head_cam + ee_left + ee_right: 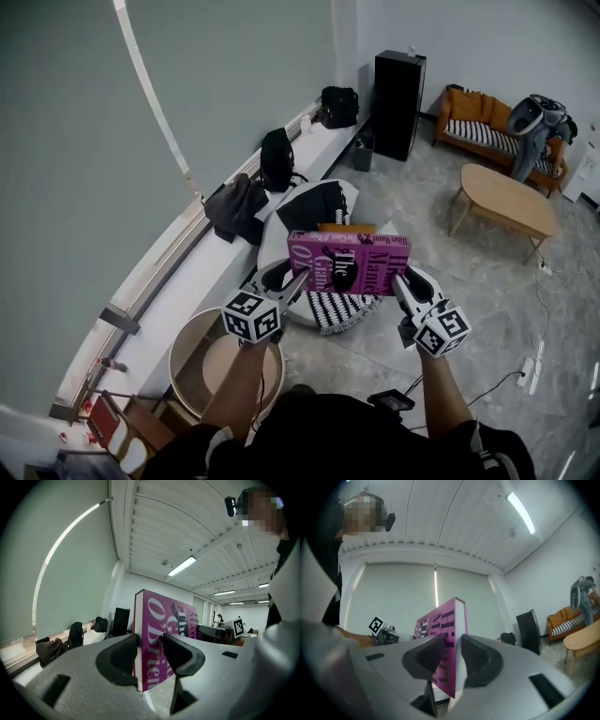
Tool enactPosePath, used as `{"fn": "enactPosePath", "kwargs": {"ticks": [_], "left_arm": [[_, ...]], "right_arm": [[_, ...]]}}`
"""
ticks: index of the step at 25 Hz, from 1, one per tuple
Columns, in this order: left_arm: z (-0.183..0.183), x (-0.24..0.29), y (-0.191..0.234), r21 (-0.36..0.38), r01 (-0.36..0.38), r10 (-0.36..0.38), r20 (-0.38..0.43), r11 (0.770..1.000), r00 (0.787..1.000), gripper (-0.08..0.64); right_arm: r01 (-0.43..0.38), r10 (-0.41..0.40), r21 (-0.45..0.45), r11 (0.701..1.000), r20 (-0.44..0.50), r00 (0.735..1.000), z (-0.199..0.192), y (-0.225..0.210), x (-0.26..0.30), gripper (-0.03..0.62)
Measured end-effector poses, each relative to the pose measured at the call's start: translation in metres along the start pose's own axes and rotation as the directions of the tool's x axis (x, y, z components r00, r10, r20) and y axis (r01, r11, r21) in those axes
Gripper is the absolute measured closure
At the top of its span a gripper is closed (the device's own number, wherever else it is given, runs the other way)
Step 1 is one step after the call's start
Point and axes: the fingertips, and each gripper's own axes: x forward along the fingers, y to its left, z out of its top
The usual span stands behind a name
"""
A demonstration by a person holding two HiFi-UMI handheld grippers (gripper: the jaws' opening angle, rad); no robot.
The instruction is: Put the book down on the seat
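the left gripper (pixel 150 652) was clamped on one end of the magenta book (pixel 349 262), the cover and back pressed between its dark pads, and the right gripper (pixel 452 657) was clamped likewise on the opposite end. the book was held in the air between the two, cover upward, above the white seat (pixel 274 236) and its striped cushion (pixel 342 307), beside the window ledge (pixel 187 281).

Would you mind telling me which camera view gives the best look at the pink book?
The head view: the book shows its whole pink cover, held between the left gripper and right gripper. Each gripper view shows only one end of it, steeply foreshortened, clamped between that gripper's jaws.
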Motion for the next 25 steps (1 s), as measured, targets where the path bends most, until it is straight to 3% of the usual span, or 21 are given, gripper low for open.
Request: {"fn": "enactPosePath", "kwargs": {"ticks": [11, 25], "left_arm": [[-0.018, 0.031, 0.026, -0.02, 0.017, -0.017, 0.002, 1.0, 1.0, 0.379], [0.005, 0.11, 0.141, -0.074, 0.002, -0.001, 0.01, 0.997, 1.0, 0.379]], "right_arm": [[0.02, -0.02, 0.017, 1.0, -0.032, 0.999, -0.029, -0.029, 0.02, 0.469], [-0.008, 0.008, 0.007, 1.0, -0.095, 0.995, -0.035, -0.093, 0.151, 0.469]]}}
